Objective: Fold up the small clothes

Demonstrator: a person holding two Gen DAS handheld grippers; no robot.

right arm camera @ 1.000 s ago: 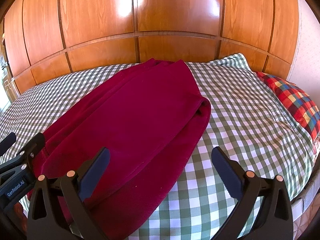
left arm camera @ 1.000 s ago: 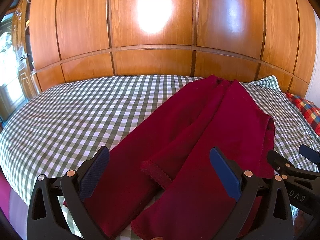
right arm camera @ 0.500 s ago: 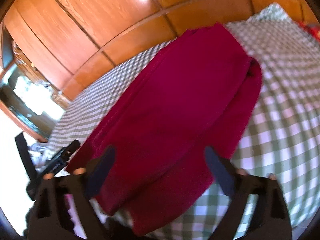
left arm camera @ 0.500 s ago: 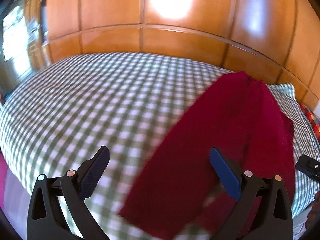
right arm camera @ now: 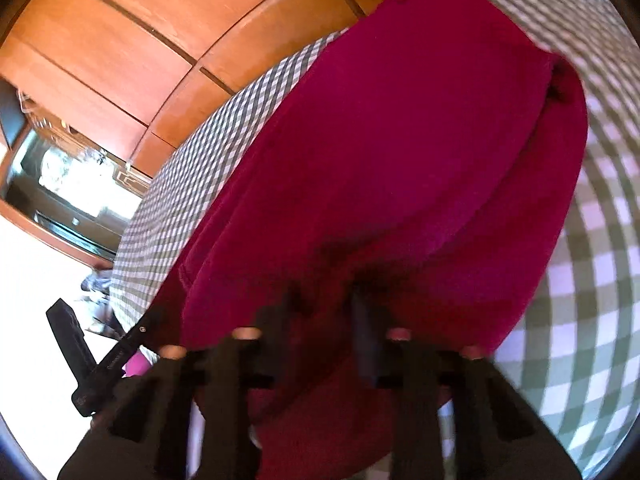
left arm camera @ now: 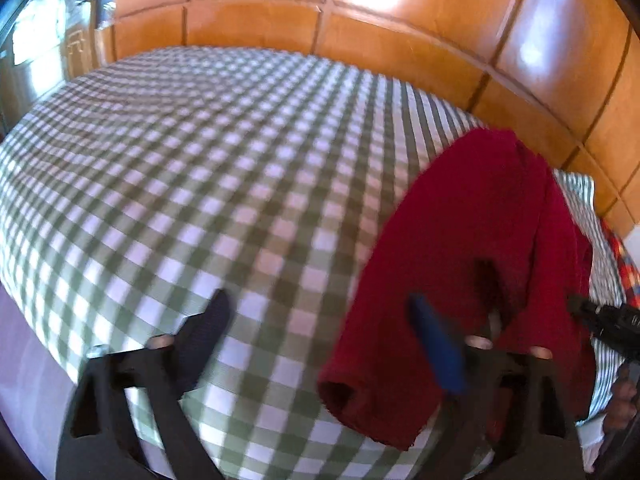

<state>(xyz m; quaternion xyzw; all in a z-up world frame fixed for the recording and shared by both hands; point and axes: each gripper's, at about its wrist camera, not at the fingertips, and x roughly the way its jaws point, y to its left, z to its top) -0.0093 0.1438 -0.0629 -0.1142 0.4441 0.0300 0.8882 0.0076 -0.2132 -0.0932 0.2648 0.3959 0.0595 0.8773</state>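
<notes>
Right gripper (right arm camera: pixel 326 312) jaws have just closed, pinching the red garment (right arm camera: pixel 400 140) at lower centre; left gripper (left arm camera: pixel 320 340) jaws, narrowing, stand open over the checked bed (left arm camera: pixel 200 180)

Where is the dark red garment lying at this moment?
The dark red garment lies on the green checked bed cover, along its right part in the left wrist view, reaching toward the wooden wall panels.
</notes>
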